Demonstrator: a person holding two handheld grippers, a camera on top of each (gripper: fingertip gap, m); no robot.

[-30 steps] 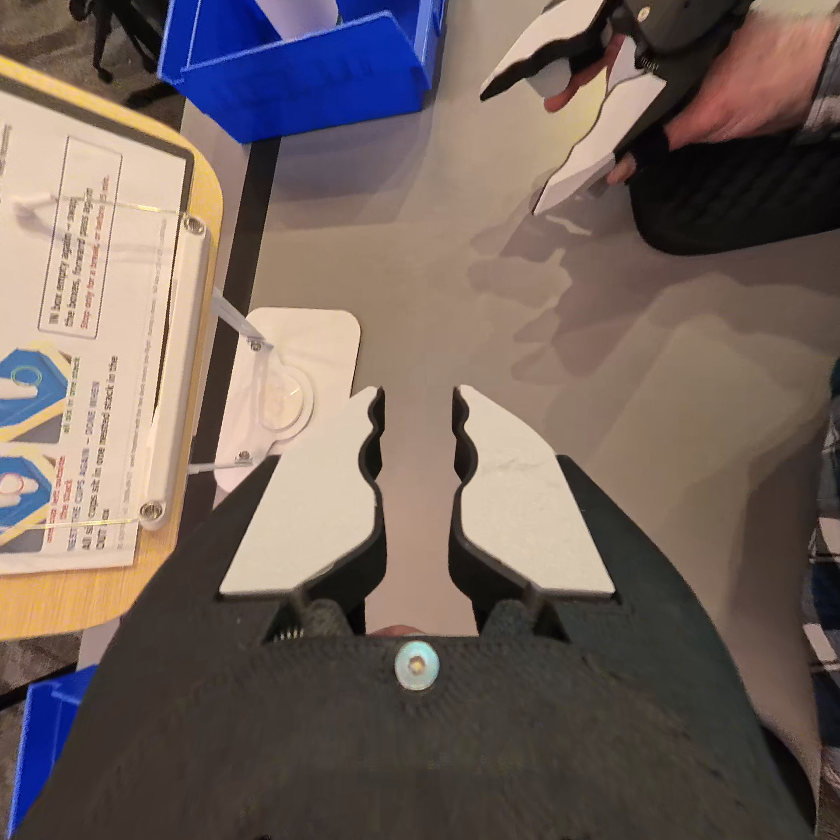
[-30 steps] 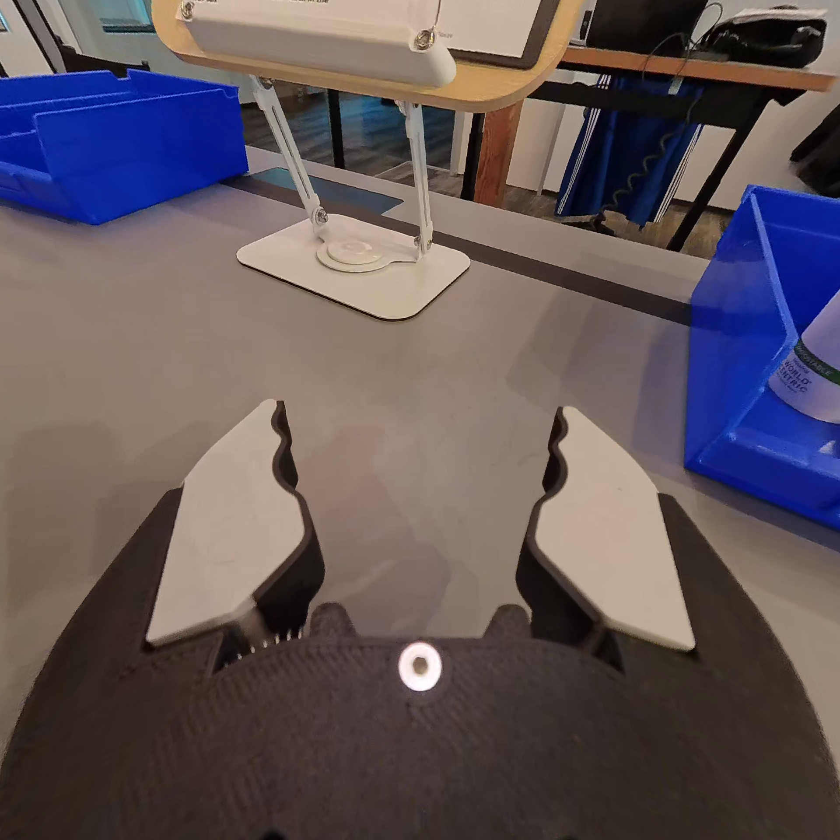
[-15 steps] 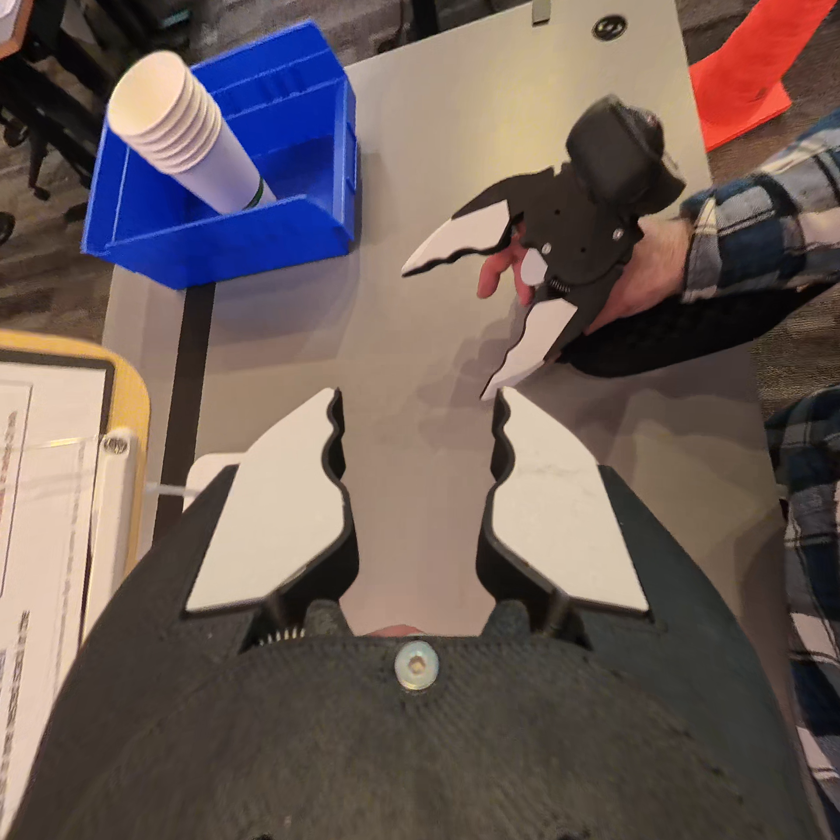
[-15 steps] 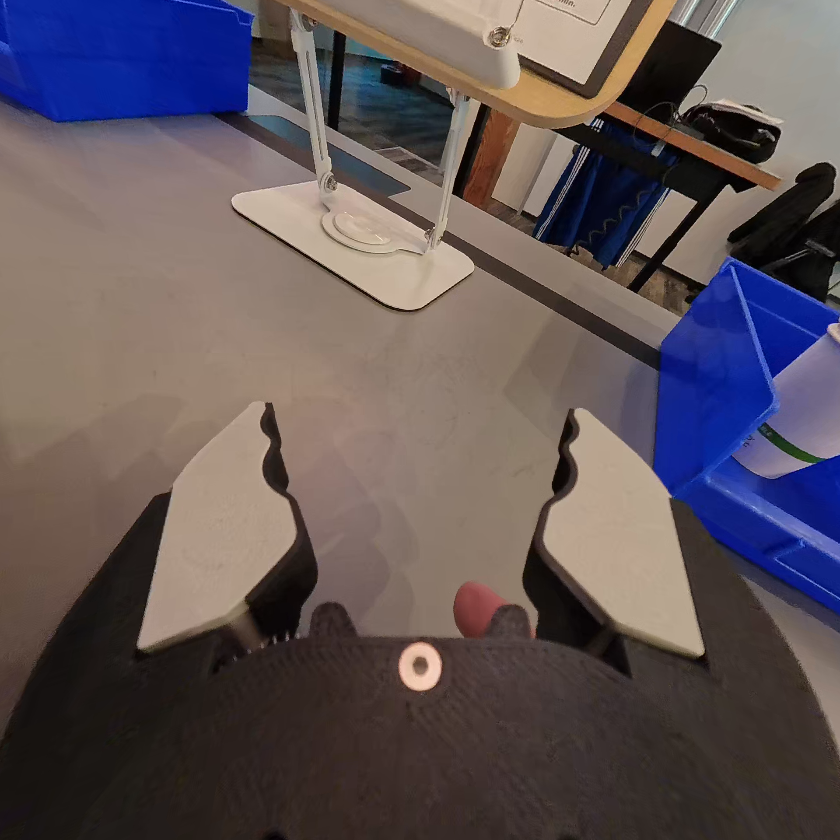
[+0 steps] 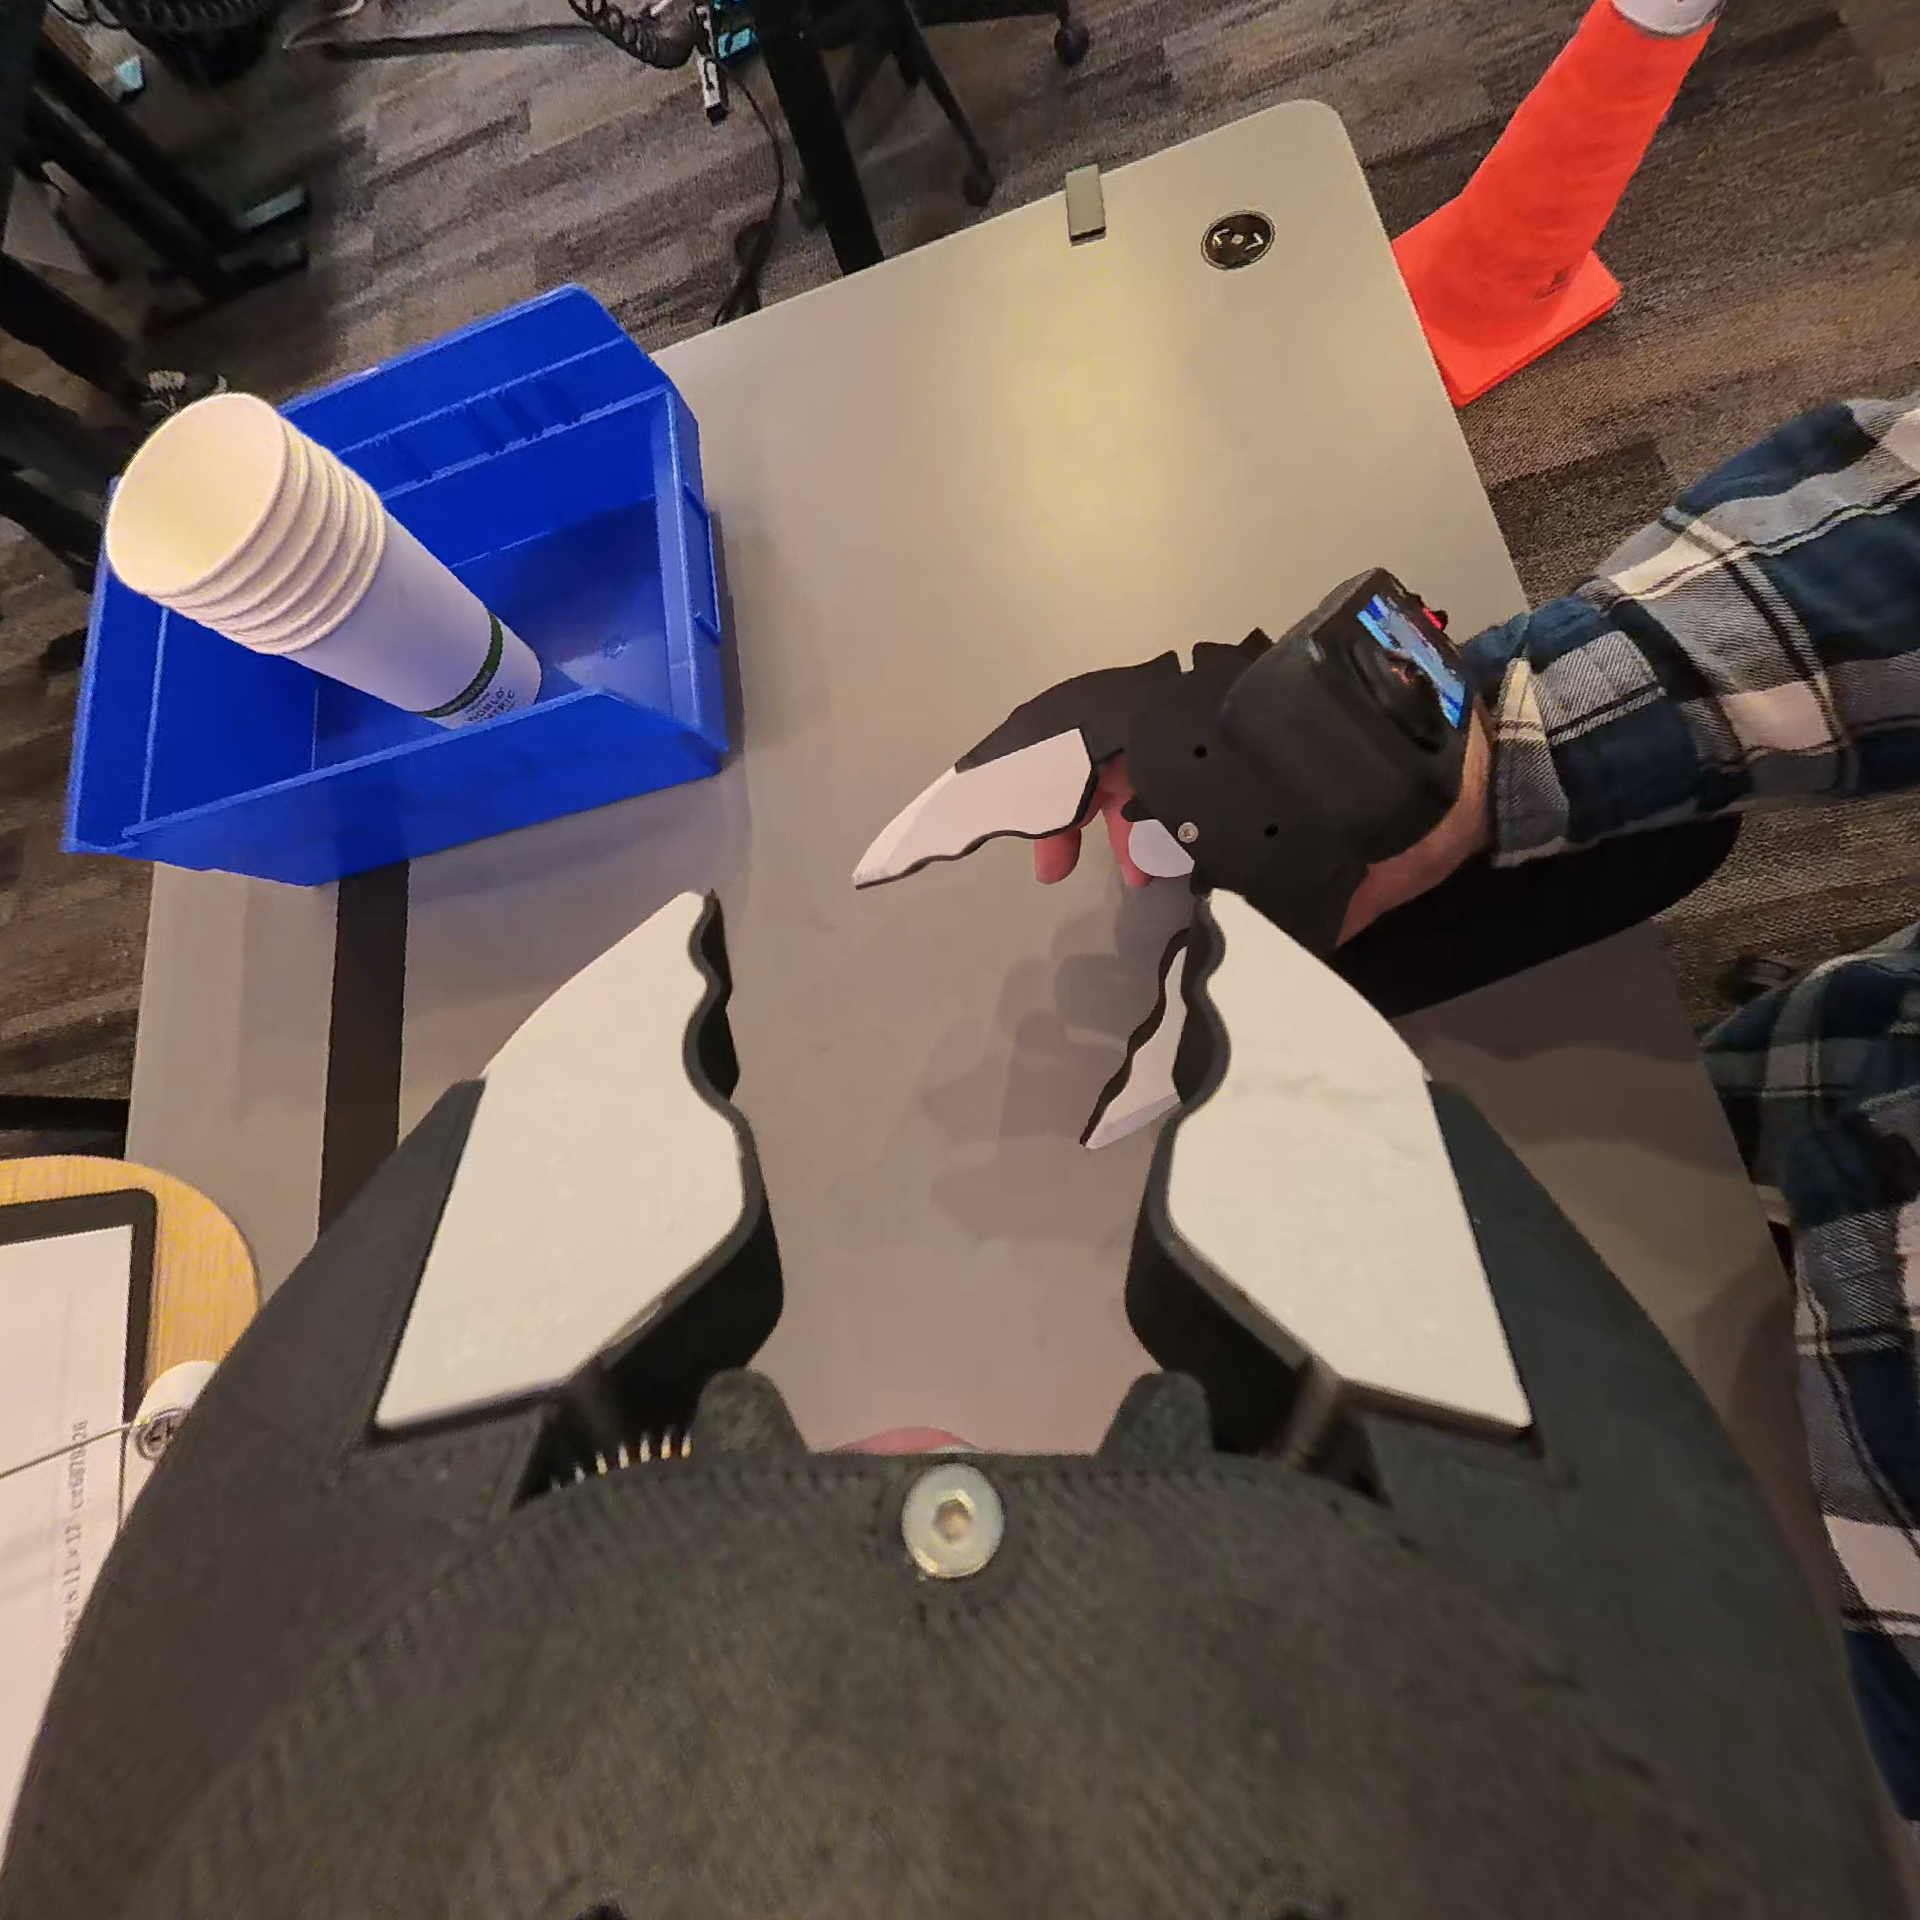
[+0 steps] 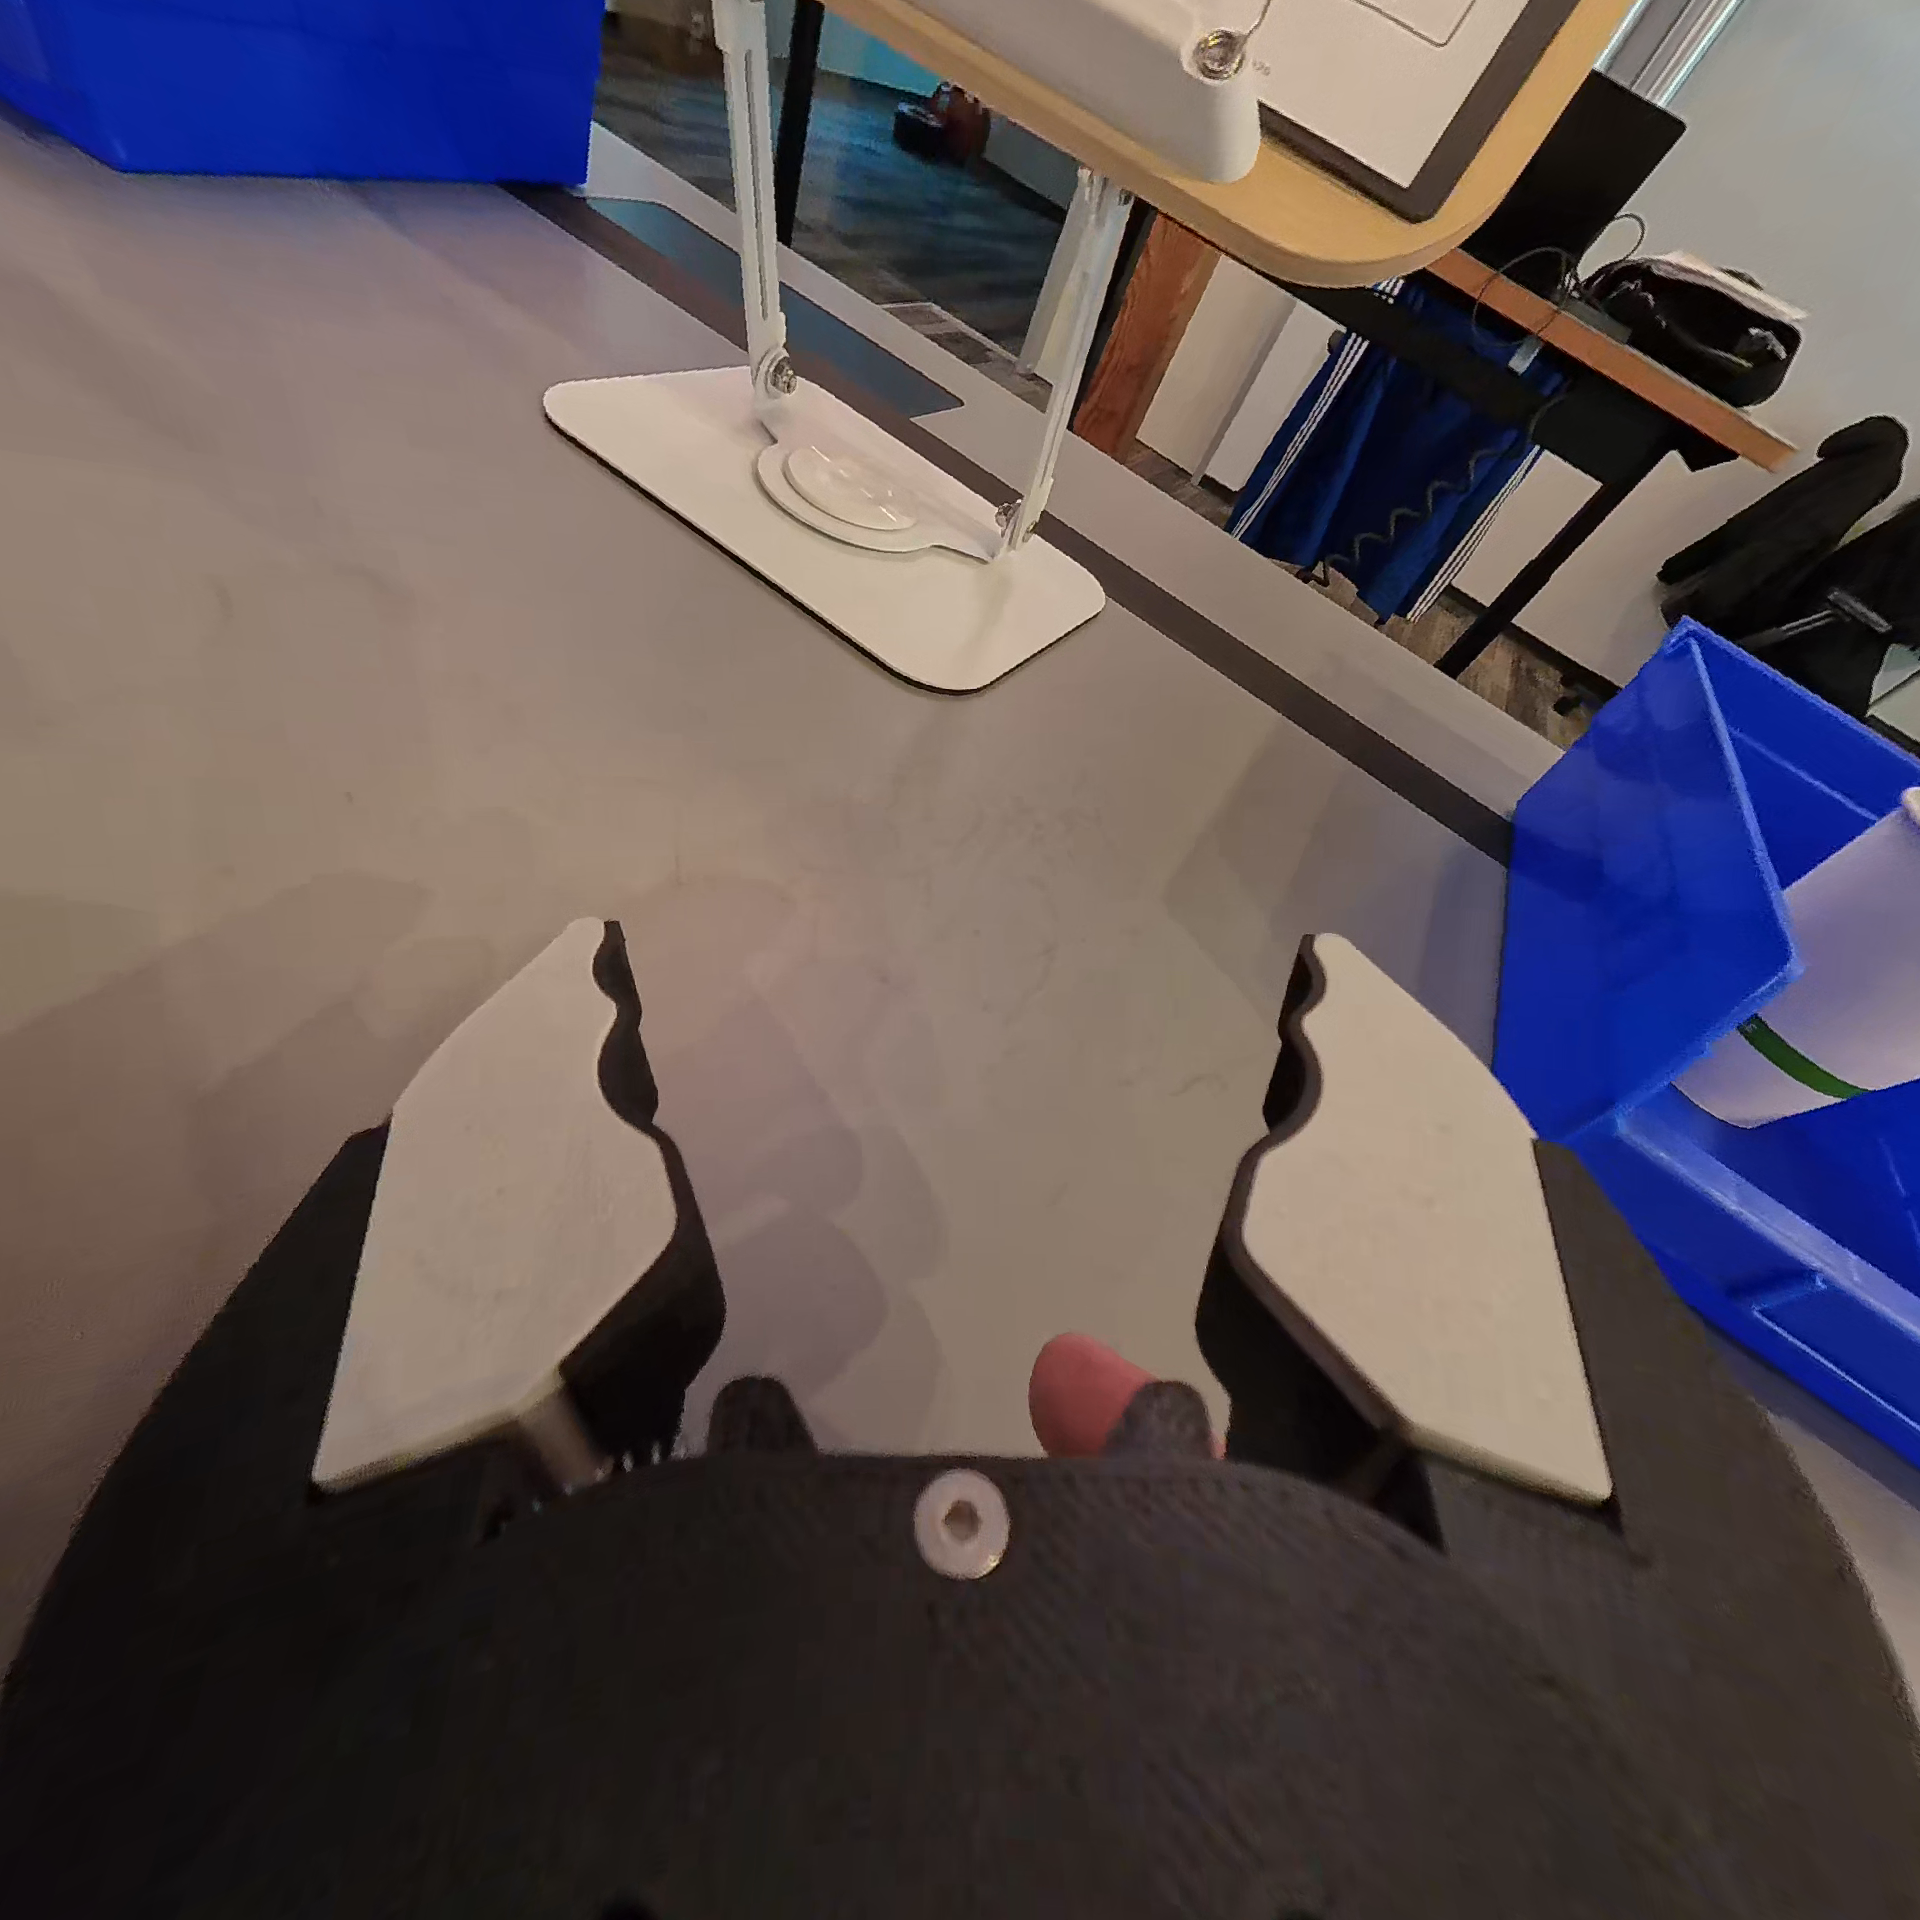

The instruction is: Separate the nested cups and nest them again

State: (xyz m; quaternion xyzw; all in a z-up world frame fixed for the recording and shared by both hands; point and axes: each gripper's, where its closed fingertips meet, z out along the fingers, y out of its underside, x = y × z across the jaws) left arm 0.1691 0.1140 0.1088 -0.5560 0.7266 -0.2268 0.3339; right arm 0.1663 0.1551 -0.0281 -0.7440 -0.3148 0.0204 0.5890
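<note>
Both grippers are hovering wide and empty over the table (image 5: 1039, 499) while the nested cups (image 5: 301, 561) are leaning in the blue bin (image 5: 416, 800) at its far-left corner, nearer the right gripper (image 5: 977, 997) than the left gripper (image 5: 956, 935).

A stack of white paper cups (image 5: 312, 561), nested tightly together, leaned tilted inside a blue bin (image 5: 623, 499) at the far left corner of the worktop (image 5: 1039, 468). Its open mouth pointed up and outward; a green band circled the bottom cup.
</note>
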